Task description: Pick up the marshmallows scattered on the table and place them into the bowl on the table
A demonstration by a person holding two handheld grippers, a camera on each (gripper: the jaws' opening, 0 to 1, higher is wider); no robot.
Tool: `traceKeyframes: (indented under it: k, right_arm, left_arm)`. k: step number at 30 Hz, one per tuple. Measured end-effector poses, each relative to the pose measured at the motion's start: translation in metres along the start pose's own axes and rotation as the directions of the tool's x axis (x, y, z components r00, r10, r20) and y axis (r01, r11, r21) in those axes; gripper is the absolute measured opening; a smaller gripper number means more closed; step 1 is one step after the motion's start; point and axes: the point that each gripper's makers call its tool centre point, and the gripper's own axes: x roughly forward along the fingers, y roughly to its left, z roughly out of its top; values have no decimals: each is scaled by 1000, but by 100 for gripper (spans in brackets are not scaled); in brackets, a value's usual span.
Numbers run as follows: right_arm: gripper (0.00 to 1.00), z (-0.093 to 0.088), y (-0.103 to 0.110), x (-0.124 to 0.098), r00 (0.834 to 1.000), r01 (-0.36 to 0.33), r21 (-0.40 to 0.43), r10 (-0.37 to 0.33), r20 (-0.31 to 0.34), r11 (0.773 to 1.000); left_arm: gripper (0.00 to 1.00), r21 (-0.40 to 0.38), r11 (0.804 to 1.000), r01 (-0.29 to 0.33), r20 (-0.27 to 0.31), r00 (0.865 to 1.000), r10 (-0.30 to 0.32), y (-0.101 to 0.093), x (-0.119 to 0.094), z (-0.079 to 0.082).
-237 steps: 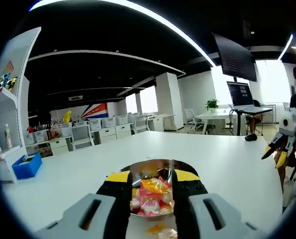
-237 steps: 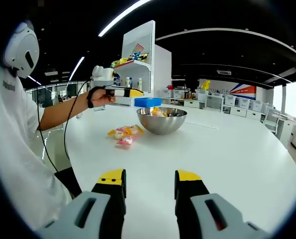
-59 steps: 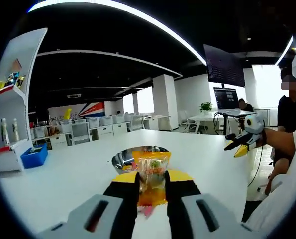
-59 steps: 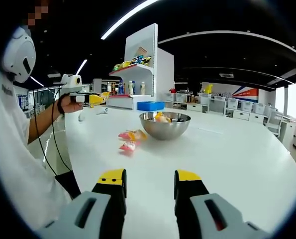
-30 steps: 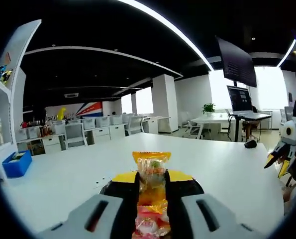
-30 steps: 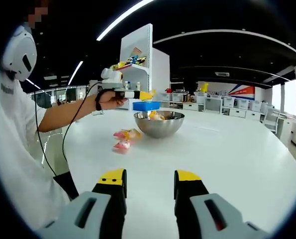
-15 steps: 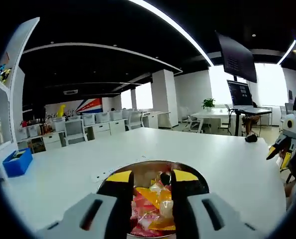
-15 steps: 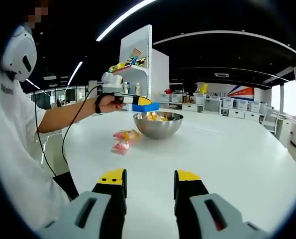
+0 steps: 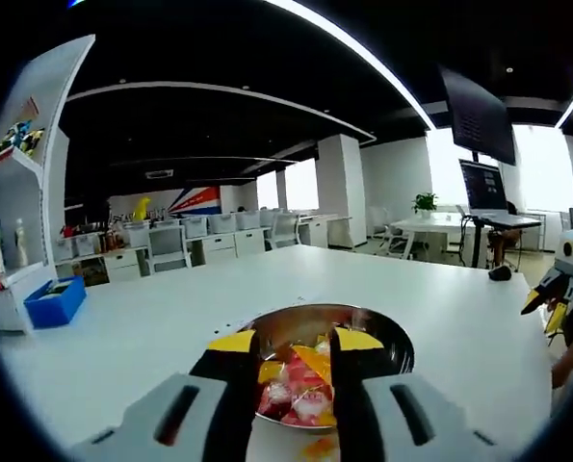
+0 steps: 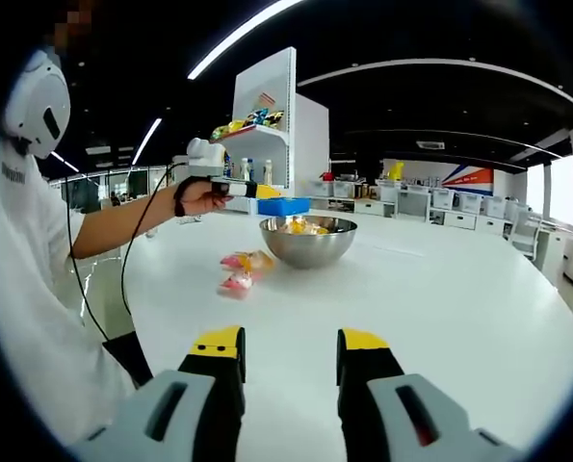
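Tongs on the left hand (image 9: pixel 284 352) are hovering just above the round shiny steel bowl (image 9: pixel 382 339), jaws parted with nothing between them. Orange, pink and white wrapped marshmallows (image 9: pixel 296 385) are lying heaped inside the bowl, showing through the gap between the jaws. The bowl is sitting on the wide white bench (image 9: pixel 151 327). One more orange wrapper (image 9: pixel 317 447) is lying on the bench at the bowl's near side.

In the right gripper view, the right tongs (image 10: pixel 288 354) are hanging over bare bench near the person, jaws apart and empty. The left tongs are reaching in from the left toward the bowl's far-left rim. A small cluster of wrapped marshmallows (image 10: pixel 240 269) is lying on the bench just left of the bowl, apart from it.
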Motion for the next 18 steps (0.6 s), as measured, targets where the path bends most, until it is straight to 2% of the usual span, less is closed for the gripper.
traceKeyframes:
  k: [6, 14, 18]
  right_arm:
    - [37, 1, 2, 1, 1000, -1, -1, 1, -3, 1000]
    - [37, 2, 5, 3, 1000, -6, -5, 6, -9, 1000]
    - [37, 1, 6, 4, 1000, -14, -2, 14, -12, 1000]
  left_arm:
    - [30, -22, 996, -88, 2, 996, 88, 11, -15, 4]
    - [30, -41, 993, -112, 10, 994, 113, 10, -31, 8]
    - [30, -56, 991, -124, -3, 992, 125, 6, -39, 4]
